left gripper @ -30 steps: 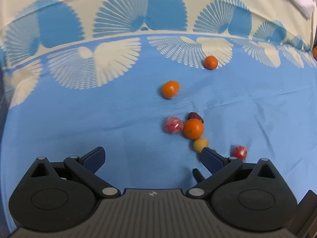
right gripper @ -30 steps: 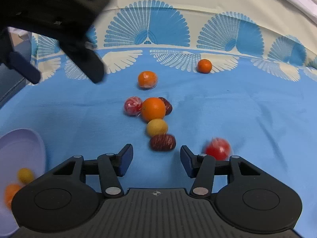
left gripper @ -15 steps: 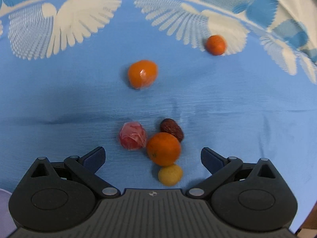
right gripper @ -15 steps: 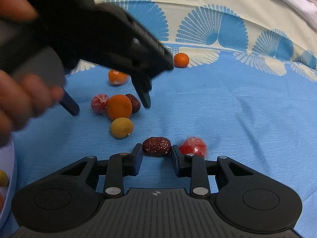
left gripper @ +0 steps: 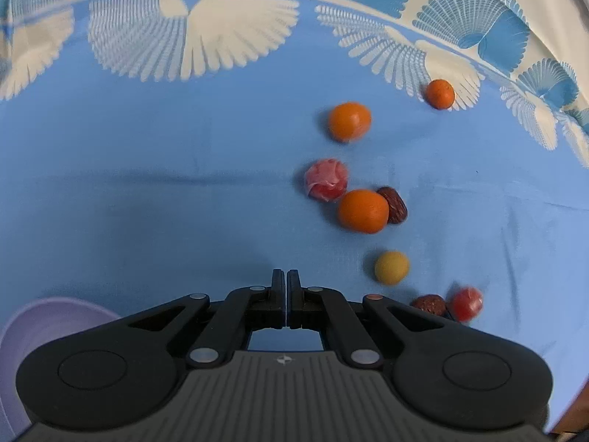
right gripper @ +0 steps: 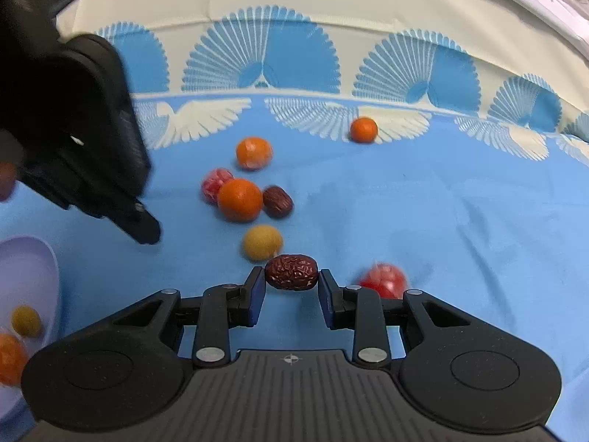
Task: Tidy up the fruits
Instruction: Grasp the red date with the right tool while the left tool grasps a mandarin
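1. The left gripper [left gripper: 286, 280], black with two fingers, is clenched on nothing; its jaws have just snapped together with no fruit between them, only bare blue cloth [left gripper: 147, 202] ahead of the tips.
2. To its lower left sits the pale lilac bowl [left gripper: 44, 316], which seems the collecting place, since the right wrist view shows a small yellow fruit [right gripper: 25, 321] and an orange one [right gripper: 9, 359] already in it.
3. Ahead and to the right of the left gripper lie the loose fruits: a red wrapped ball [left gripper: 326, 179] touching a large orange [left gripper: 362, 210], a wrinkled brown date [left gripper: 394, 204] tucked against that orange, and a round yellow fruit [left gripper: 391, 266] nearer the tips.
4. For its next pick, the left gripper would need to reopen before approaching; the yellow fruit looks easiest, standing apart from the rest.
5. The right gripper [right gripper: 291, 278] grasps a dark red wrinkled date [right gripper: 291, 272] by its two ends, blue pads pressed on it.
6. The date appears lifted slightly or just at the cloth; which one cannot be told.
7. Just right of the right gripper sits a shiny red ball [right gripper: 384, 280], close to the right finger, so a straight lift would avoid nudging it.
8. The carry should swing left toward the bowl, passing behind the left gripper, which stands between date and bowl in the right wrist view.
9. A steady squeeze matters: the end-to-end hold could let the date pivot.
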Available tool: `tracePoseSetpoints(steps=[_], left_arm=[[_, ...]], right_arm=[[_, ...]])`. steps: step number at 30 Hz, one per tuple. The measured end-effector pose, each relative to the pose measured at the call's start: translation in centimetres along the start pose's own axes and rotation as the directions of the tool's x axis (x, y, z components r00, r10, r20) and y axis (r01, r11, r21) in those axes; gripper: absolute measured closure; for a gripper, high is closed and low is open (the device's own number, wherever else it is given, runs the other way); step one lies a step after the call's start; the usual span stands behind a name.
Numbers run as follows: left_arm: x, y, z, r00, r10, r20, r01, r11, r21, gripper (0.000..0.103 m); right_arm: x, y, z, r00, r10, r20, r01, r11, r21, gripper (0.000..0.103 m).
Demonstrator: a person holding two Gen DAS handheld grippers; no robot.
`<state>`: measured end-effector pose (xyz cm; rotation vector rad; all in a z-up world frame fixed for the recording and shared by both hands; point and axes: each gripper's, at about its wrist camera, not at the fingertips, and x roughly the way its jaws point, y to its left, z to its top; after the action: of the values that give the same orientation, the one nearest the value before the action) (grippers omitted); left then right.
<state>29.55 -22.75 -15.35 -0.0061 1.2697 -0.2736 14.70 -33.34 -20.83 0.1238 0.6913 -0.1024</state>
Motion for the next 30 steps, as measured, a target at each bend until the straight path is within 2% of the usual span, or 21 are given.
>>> tracePoseSetpoints(steps=[2, 3, 4, 5, 6, 10, 14, 16, 19, 21, 22, 24, 30], left_arm=[[0.3, 0.6, 0.6, 0.998, -0.066, -0.005, 0.066, 0.997, -0.039, 0.088], [0.4, 0.5, 1.0, 0.997, -0.077, 0.003, 0.077, 0.995, -0.061, 0.062], [0.5, 0.2, 1.4, 0.998, -0.069, 0.009, 0.069, 0.994, -0.083, 0.029], [0.7, -0.2, 1.9, 0.998, -0.054, 0.016, 0.056, 0.993, -0.108, 0.019], [0.7, -0.6, 2.3, 0.998, -0.052, 0.04, 0.056, 0.99, -0.128, 0.015], [1.8, -2.7, 3.8, 0.996, -0.077, 0.049, 0.083, 0.988, -0.128, 0.016], [3.1, -4.8, 3.6, 0.999, -0.044, 0.02, 0.045, 0.998, -0.038, 0.02], [3.8, -4.6, 3.3, 0.999, -0.025, 0.02, 0.026, 0.998, -0.055, 0.03], [4.2, -3.7, 3.2, 0.999, -0.024, 0.03, 0.027, 0.991, -0.132, 0.033], [4.0, -4.2, 2.9, 0.999, 0.019, 0.039, -0.015, 0.996, -0.093, 0.044], [3.8, -4.2, 2.5, 0.998, 0.026, 0.049, -0.023, 0.997, -0.072, 0.053], [3.4, -4.1, 1.7, 0.998, 0.014, 0.053, -0.011, 0.999, -0.039, 0.064], [2.4, -3.4, 1.5, 0.996, 0.043, 0.082, -0.042, 0.999, -0.017, 0.066]], right_arm=[[0.0, -0.2, -0.3, 1.0, -0.012, -0.015, 0.013, 1.0, 0.015, 0.07], [0.0, -0.3, -0.4, 1.0, -0.015, -0.02, 0.015, 1.0, 0.023, 0.07], [0.1, -0.3, -0.4, 1.0, -0.018, -0.026, 0.019, 0.999, 0.028, 0.07], [0.2, -0.3, -0.4, 0.999, -0.018, -0.028, 0.019, 0.999, 0.032, 0.07], [0.3, -0.3, -0.4, 0.999, -0.019, -0.027, 0.02, 0.999, 0.032, 0.07], [1.1, -0.6, -0.1, 0.999, -0.013, -0.029, 0.014, 0.999, 0.034, 0.07], [1.3, -1.0, 0.1, 0.999, 0.003, -0.033, -0.001, 0.998, 0.056, 0.07], [1.4, -1.2, 0.2, 0.999, 0.004, -0.033, -0.002, 0.997, 0.072, 0.07], [1.5, -1.4, 0.3, 1.0, 0.003, -0.03, -0.001, 0.997, 0.083, 0.07], [1.6, -1.3, 0.3, 1.0, 0.001, -0.03, 0.002, 0.997, 0.081, 0.07], [1.4, -1.3, 0.1, 1.0, 0.0, -0.03, 0.003, 0.997, 0.077, 0.07], [1.4, -1.1, 0.1, 1.0, -0.008, -0.027, 0.01, 0.998, 0.069, 0.07], [1.3, -0.5, -0.1, 1.0, -0.021, -0.005, 0.021, 0.998, 0.052, 0.07]])
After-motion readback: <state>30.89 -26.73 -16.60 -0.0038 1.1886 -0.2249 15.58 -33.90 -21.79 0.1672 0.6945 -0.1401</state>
